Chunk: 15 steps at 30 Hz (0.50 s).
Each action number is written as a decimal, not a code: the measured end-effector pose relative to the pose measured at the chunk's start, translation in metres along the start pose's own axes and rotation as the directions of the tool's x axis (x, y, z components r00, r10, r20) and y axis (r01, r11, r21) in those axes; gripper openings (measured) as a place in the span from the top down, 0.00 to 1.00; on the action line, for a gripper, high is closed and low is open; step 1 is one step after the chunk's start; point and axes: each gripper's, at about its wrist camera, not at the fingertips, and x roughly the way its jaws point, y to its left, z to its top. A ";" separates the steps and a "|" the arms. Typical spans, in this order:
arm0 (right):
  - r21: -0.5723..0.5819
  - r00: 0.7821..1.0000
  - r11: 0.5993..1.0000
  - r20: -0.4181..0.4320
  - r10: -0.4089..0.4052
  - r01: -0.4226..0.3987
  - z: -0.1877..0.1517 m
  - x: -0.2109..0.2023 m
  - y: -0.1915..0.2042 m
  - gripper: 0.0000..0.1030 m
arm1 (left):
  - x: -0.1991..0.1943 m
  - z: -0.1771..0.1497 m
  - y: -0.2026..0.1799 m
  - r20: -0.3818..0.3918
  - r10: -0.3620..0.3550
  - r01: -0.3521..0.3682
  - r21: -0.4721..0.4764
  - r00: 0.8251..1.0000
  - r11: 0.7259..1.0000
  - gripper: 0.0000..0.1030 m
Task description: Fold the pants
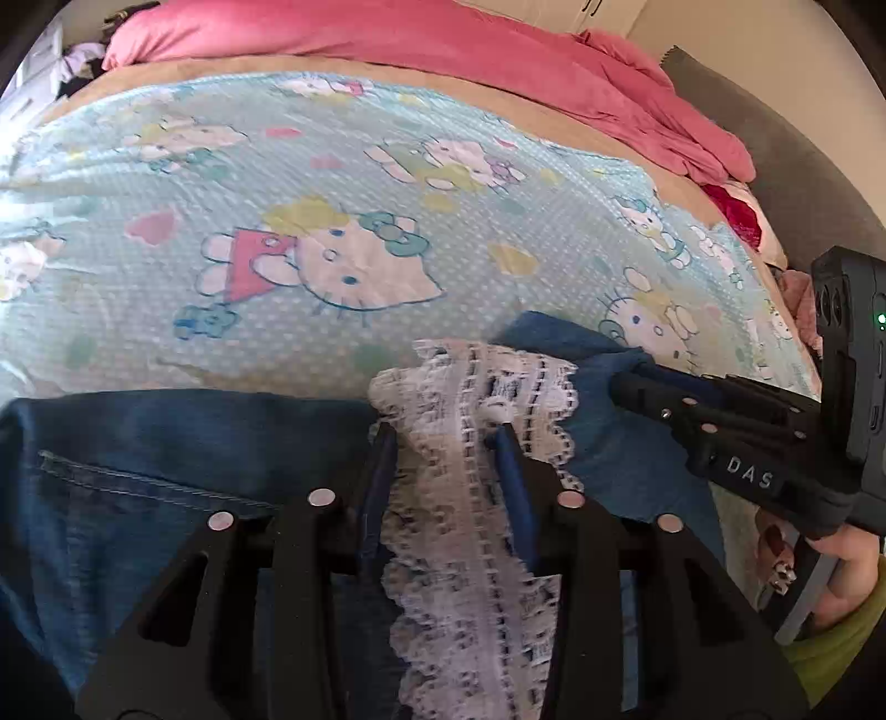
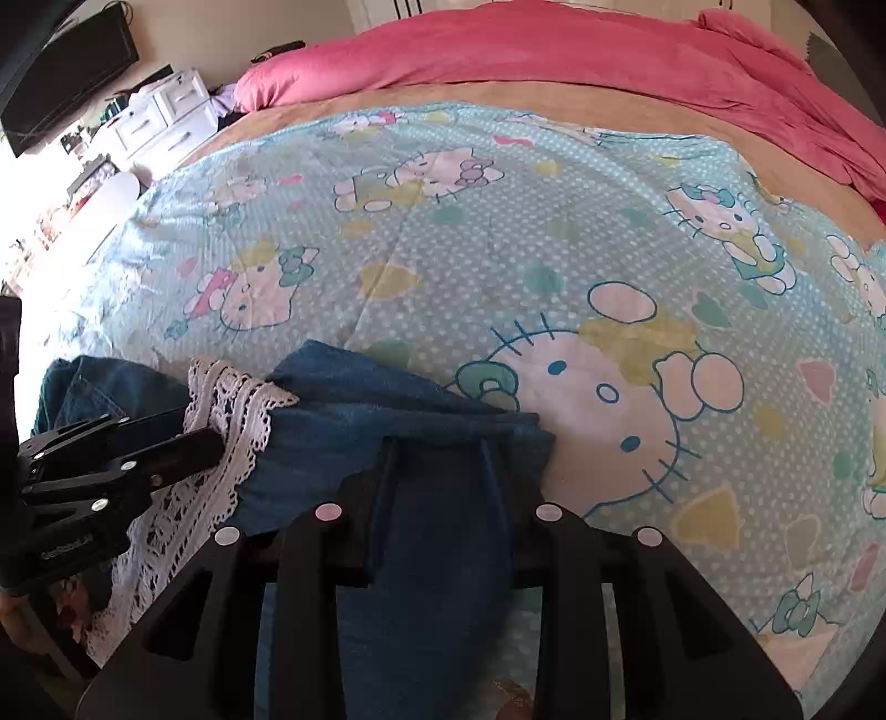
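Blue denim pants [image 1: 166, 471] with a white lace trim [image 1: 476, 498] lie on a cartoon-cat bedsheet [image 1: 332, 194]. My left gripper [image 1: 446, 437] is shut on the lace trim and the denim under it. My right gripper [image 2: 437, 448] is shut on a fold of the denim pants [image 2: 387, 399] at their right edge. The right gripper also shows in the left wrist view [image 1: 637, 382], pinching the denim beside the lace. The left gripper shows in the right wrist view [image 2: 213, 440], against the lace trim [image 2: 232, 421].
A pink blanket [image 2: 554, 50] is bunched along the far side of the bed. A white drawer unit [image 2: 160, 111] and a dark screen [image 2: 66, 66] stand at the far left. A grey cushion [image 1: 775, 155] lies at the right.
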 end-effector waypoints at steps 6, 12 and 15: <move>0.068 0.994 0.997 0.102 0.039 -0.046 -0.012 -0.038 -0.010 0.48 | -0.049 -0.017 0.004 0.091 0.041 -0.041 -0.007 0.995 0.999 0.37; 0.043 0.972 0.997 0.231 0.046 -0.058 -0.018 -0.080 -0.004 0.19 | -0.096 -0.034 0.002 0.174 0.102 -0.100 -0.019 0.979 0.995 0.14; 0.033 0.955 0.996 0.290 0.064 -0.077 -0.015 -0.095 0.004 0.13 | -0.118 -0.043 0.003 0.208 0.126 -0.127 -0.011 0.970 0.992 0.09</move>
